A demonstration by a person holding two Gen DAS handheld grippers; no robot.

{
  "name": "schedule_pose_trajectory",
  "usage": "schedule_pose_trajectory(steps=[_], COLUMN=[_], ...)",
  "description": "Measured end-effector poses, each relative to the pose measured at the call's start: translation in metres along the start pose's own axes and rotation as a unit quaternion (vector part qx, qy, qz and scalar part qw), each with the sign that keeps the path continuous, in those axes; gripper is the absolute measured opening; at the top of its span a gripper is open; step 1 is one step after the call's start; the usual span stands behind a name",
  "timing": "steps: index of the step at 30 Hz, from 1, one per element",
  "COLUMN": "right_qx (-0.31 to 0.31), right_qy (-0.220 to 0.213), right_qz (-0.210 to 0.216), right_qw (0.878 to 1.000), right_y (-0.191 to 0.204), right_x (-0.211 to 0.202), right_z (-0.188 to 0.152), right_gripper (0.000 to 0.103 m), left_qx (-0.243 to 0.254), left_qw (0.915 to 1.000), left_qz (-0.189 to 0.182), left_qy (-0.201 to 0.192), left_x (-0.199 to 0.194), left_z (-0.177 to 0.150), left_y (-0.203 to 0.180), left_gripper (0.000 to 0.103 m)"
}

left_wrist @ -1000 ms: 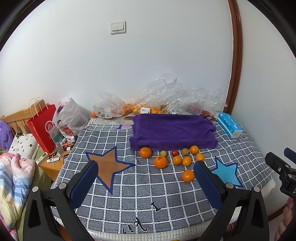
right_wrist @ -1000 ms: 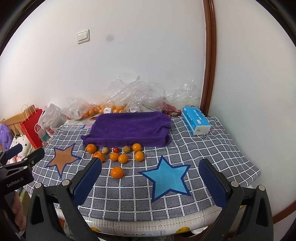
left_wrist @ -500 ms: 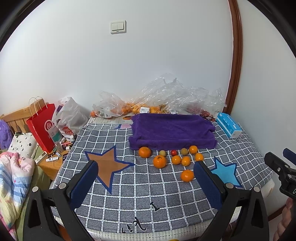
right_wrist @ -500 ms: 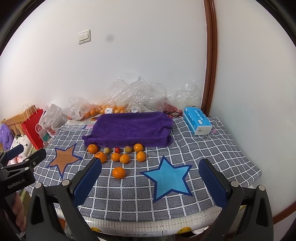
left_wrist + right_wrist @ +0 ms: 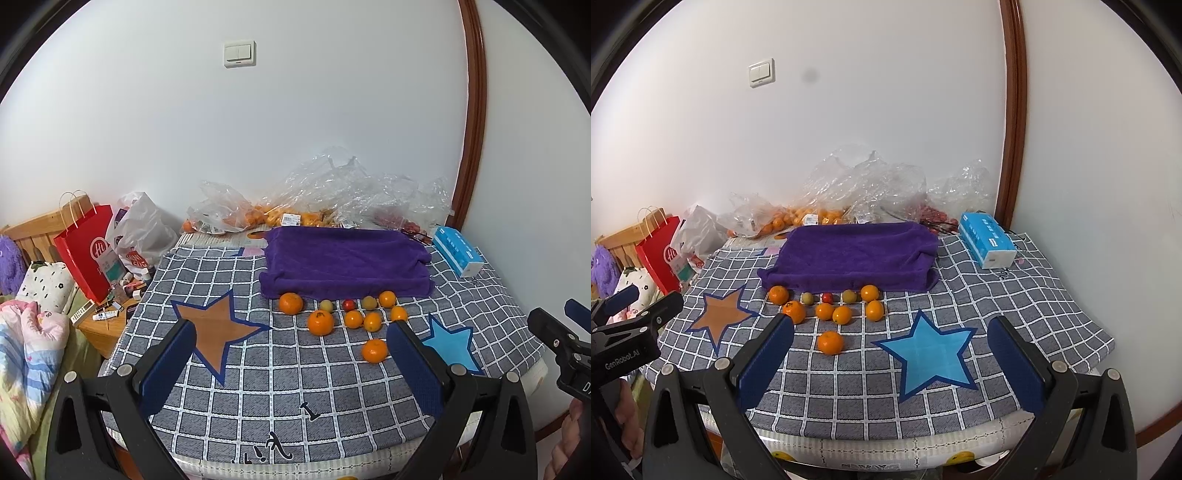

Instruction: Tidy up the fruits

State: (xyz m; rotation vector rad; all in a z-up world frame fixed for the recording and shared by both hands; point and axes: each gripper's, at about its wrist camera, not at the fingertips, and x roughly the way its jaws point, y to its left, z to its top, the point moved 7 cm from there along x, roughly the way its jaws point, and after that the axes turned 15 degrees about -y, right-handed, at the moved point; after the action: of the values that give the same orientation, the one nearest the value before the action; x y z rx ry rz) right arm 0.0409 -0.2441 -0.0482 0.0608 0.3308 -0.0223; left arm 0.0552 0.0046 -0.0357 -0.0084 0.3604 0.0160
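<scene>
Checked cloth [image 5: 1015,295] covering the table, purple towel [image 5: 849,258] at its rear. Fruits [image 5: 827,306] lie loose along the towel's front edge, one orange [image 5: 830,342] apart, nearer. Left gripper [image 5: 291,365] and right gripper [image 5: 890,358]: jaws wide apart, empty, above the near edge.

Plush towel [image 5: 345,260] (crinkly glossy bags [image 5: 332,192])

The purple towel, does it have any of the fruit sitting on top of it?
No, the purple towel is bare on top, and the loose oranges and smaller fruits lie on the checked cloth in front of it.
</scene>
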Motion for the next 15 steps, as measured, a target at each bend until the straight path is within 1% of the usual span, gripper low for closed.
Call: schedule_pose_trajectory(steps=[15], right_qx=[-0.005], right_qy=[-0.004], right_qz=[0.003], right_qw=[1.000], right_y=[0.0054], right_x=[-0.0003], right_z=[0.0036], right_gripper=[0.103], left_qx=[-0.001], left_qw=[1.0000], left_qz=[0.003], left_qy=[-0.001], left_x=[0.0000], left_z=[-0.0018], left_y=[0.0074], left_gripper=[0.103])
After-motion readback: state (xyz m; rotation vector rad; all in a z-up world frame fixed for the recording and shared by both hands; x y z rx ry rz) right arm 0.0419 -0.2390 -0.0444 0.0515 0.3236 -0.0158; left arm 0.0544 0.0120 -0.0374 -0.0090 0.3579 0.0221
